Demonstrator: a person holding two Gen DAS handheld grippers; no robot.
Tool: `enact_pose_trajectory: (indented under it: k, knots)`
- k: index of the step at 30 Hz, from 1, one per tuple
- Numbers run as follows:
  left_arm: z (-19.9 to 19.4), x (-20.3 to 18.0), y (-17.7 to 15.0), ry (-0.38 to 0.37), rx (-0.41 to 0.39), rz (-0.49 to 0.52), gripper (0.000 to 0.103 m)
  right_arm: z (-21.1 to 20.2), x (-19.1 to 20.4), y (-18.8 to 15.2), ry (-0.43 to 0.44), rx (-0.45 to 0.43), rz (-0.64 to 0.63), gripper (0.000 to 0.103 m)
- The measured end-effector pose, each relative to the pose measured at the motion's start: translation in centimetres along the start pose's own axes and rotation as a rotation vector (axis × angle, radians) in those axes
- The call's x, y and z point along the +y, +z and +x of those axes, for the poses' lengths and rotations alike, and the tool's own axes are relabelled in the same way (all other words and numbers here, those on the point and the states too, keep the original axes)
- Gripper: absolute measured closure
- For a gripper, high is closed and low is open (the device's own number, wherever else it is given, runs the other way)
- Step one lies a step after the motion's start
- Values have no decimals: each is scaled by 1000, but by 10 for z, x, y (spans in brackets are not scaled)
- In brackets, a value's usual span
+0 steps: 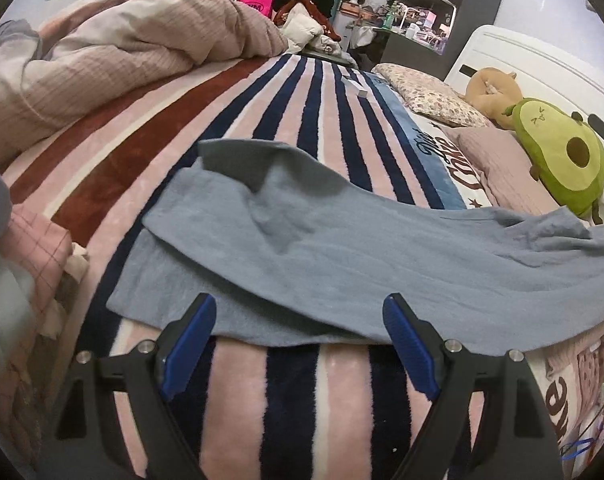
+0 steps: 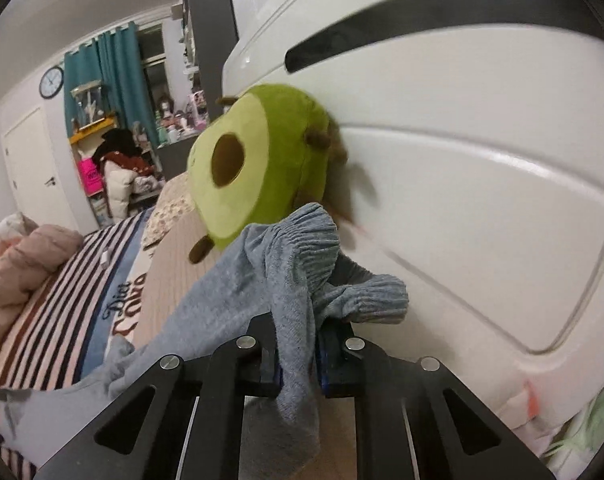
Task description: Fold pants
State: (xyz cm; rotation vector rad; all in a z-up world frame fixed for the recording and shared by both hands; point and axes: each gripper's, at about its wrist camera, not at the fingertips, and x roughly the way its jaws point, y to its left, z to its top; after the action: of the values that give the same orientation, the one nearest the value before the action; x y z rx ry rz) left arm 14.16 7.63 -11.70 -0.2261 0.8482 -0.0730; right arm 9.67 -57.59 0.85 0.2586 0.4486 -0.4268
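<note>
Your right gripper (image 2: 297,364) is clamped on the waistband end of the grey-blue pants (image 1: 342,264), lifting it near the avocado plush (image 2: 257,168), while the legs lie across the striped blanket (image 1: 302,380). Your left gripper (image 1: 299,344), jaws spread wide and empty, hovers just short of the near hem. You appear mid-fold: next, likely pin that hem; the right pads are hidden by cloth.

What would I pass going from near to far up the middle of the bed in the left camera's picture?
Left tool, open above the striped blanket → grey-blue pants spread across the blanket → small white box → pile of clothes beyond the bed's far end.
</note>
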Motion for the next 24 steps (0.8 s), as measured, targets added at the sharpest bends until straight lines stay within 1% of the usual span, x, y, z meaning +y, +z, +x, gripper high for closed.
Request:
enact_pose_trajectory:
  k: [3, 4, 6, 7, 9, 10, 12, 15, 18, 19, 20, 21, 22, 23, 24]
  knots:
    - [1, 1, -1, 12, 1, 1, 20, -5, -10, 11, -93, -38, 5, 97]
    - [1, 2, -1, 17, 5, -2, 20, -5, -18, 16, -105, -40, 23, 97]
    - [3, 5, -2, 12, 18, -14, 20, 1, -29, 22, -103, -15, 52, 97]
    - [4, 6, -3, 5, 26, -25, 19, 5, -29, 22, -106, 1, 48, 97]
    - [6, 8, -5, -6, 27, -41, 19, 7, -18, 20, -126, -1, -1, 97]
    - [6, 8, -4, -13, 22, -45, 19, 5, -13, 19, -114, -7, -11, 97]
    - [4, 9, -2, -21, -7, -56, 19, -4, 2, 17, -46, -14, -11, 96]
    - [11, 7, 9, -24, -10, -53, 19, -19, 35, 15, 43, -22, -67, 96]
    - [30, 6, 23, 24, 17, -69, 20, -40, 79, 7, 151, -28, -151, 96]
    - [37, 7, 28, 43, 23, -80, 23, -46, 96, 3, 194, -27, -175, 96]
    - [43, 7, 31, 59, 32, -86, 37, -50, 108, 0, 224, -24, -191, 96]
    - [47, 7, 32, 65, 42, -87, 45, -53, 124, -4, 259, -16, -213, 96]
    - [52, 7, 33, 64, 58, -89, 61, -54, 139, -9, 291, -2, -236, 96]
    - [56, 7, 32, 56, 70, -90, 80, -54, 154, -15, 324, 16, -262, 96]
    - [60, 7, 31, 46, 81, -90, 91, -53, 171, -23, 356, 37, -285, 96]
